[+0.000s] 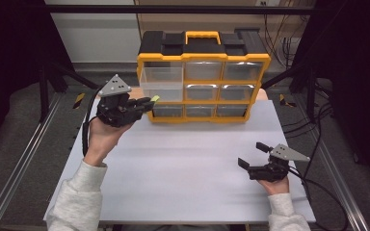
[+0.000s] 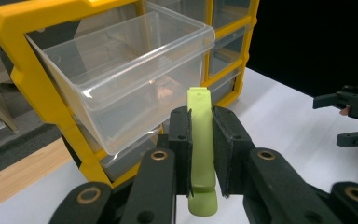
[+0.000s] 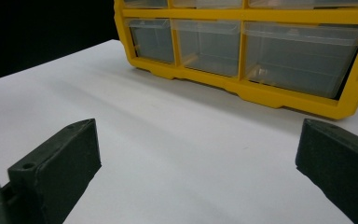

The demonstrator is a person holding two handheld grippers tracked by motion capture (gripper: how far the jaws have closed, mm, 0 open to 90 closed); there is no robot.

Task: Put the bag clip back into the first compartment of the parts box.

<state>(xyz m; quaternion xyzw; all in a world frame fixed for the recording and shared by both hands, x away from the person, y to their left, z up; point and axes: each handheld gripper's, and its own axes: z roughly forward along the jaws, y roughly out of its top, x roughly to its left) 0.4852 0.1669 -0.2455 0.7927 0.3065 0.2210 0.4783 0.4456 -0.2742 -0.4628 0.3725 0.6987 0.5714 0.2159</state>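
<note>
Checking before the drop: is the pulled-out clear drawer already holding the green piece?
No: in the left gripper view the green piece is clamped between the left gripper jaws, outside the clear drawer.

The high view looks forward and down over the white table (image 1: 183,163) from the near side. Both gripper views sit low and close, facing the far yellow drawer cabinet (image 1: 203,82), which all three share.
</note>
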